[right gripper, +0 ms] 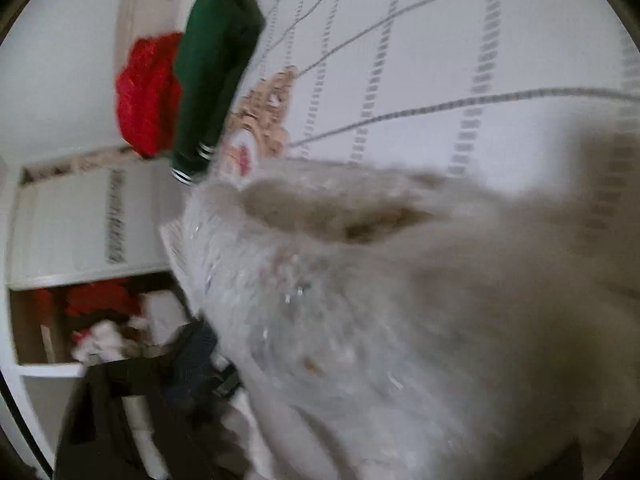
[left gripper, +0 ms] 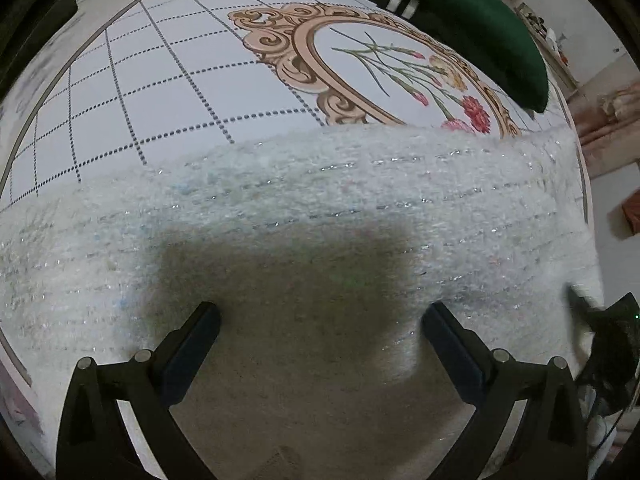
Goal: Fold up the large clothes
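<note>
Fuzzy white sweater [left gripper: 320,208] lies soft and floppy on the bedspread [left gripper: 160,92] beneath my left tongs [left gripper: 320,320], spread wide and empty; right tongs' state I cannot tell; I'd pinch an edge.

Three garments show in all: one fuzzy white knitted sweater with glittery threads [left gripper: 320,208], spread across the near edge of the bed; one dark green folded garment with white-striped cuffs [left gripper: 460,12], lying near the bed's far edge; and one bright red crumpled garment [right gripper: 146,92] just beside the green one. One white printed bedsheet with a dotted grid and a single flower medallion [left gripper: 160,92] carries them.
</note>
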A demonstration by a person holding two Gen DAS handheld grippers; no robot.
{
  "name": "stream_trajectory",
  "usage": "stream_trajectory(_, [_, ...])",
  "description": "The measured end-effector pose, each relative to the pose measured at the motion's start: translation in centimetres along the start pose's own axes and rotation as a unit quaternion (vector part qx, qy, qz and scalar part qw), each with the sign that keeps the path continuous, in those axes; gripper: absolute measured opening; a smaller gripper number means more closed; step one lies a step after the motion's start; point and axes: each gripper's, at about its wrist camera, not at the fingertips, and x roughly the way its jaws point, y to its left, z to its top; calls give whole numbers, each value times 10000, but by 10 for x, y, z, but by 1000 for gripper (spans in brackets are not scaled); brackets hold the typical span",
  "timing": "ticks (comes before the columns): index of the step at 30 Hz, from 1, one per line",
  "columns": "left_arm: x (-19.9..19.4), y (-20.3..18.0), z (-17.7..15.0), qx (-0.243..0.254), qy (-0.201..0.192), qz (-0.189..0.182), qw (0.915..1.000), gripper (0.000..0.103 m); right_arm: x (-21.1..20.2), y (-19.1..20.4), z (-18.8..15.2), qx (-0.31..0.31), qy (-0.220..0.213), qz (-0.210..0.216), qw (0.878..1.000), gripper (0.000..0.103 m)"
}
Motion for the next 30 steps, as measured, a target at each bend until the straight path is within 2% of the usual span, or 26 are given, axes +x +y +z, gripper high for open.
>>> stream_trajectory(2, [1,2,7,43,-14,43,10000,103,2,9,-1,175,-222,163,9995,29])
stream_trajectory(4, [6,-3,16,68,-5,-14,10000,103,-9,29,-2,159,-473,226,9985,26])
stream_trajectory(7, [15,-22,32,154,-11,-229,9996,103,-32,64,-5,-291,-695,98,9971,25])
stream_trajectory(13, [25,-58,58,494,-136,-567,9971,103,-69,117,-3,-978,-958,-447,9896,25])
stream_trajectory(17, [3,-49,62,263,-195,-787,9964,103,-71,171,-23,-1830,-985,-929,9738,25])
stream_trajectory(20, [-41,-12,49,-134,-527,-683,9962,103,-64,217,-51,-2681,-895,-1426,9486,25])
stream_trajectory(24, [-101,65,19,-942,-917,-343,9907,103,-26,276,-111,-3931,-628,-2100,8930,25])
stream_trajectory(26, [-123,113,-1,-1412,-1017,-79,9847,103,8,302,-150,-4615,-420,-2319,8553,25])
stream_trajectory(28, [-146,156,-24,-1790,-1108,218,9773,103,49,319,-194,-5261,-93,-2522,8121,25])
stream_trajectory(30, [-163,187,-42,-2066,-1194,468,9700,103,97,323,-238,-5668,315,-2598,7811,25])
